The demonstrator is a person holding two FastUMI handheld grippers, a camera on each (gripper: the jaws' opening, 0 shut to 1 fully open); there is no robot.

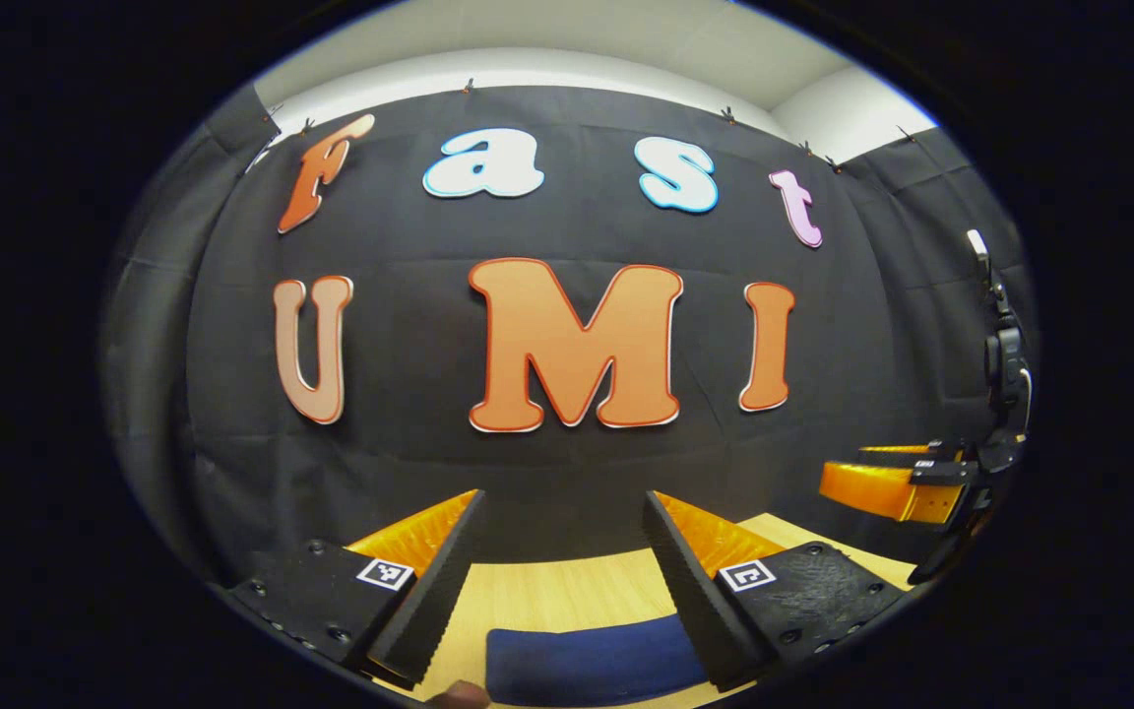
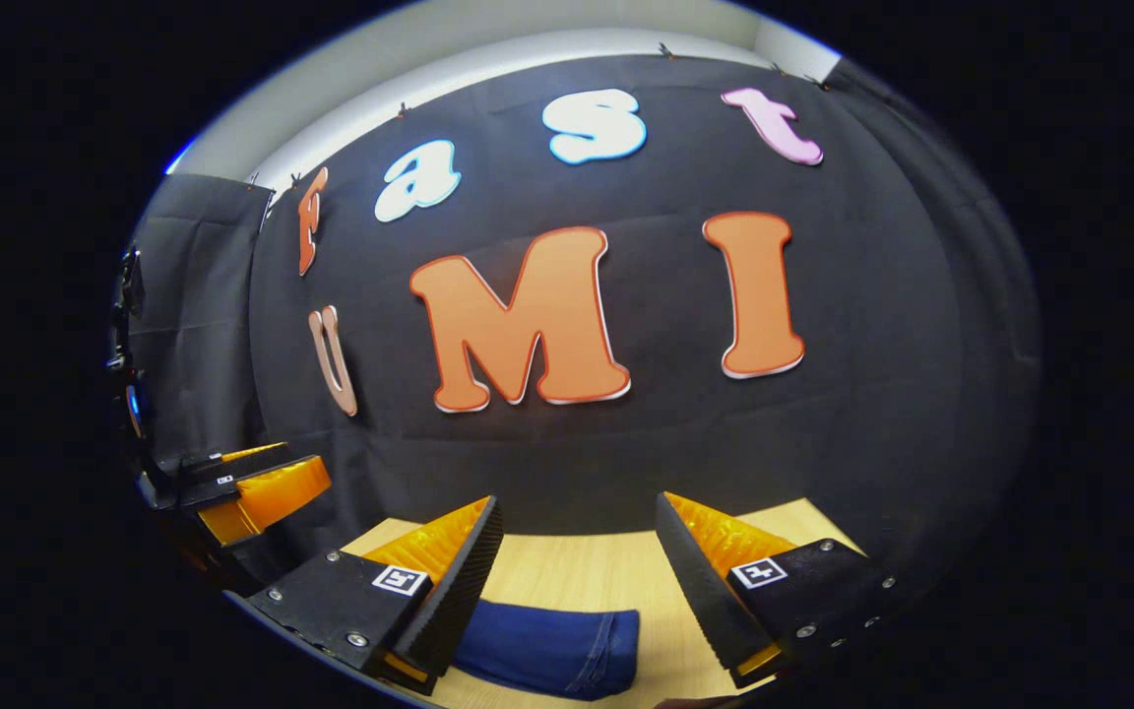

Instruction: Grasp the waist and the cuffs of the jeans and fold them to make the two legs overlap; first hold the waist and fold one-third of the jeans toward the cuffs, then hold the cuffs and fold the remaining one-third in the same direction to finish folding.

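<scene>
The dark blue jeans lie on the wooden table, below and between the fingers of my left gripper, which is open and holds nothing. In the right gripper view the jeans show as a folded bundle with a stitched edge, lying low and left of centre under my right gripper, also open and raised above the cloth. The right gripper appears at the right of the left gripper view, and the left gripper at the left of the right gripper view.
The black cloth wall stands close behind the table's far edge. Bare wood stretches between the jeans and the wall. A dark mount rises above the other gripper at the right.
</scene>
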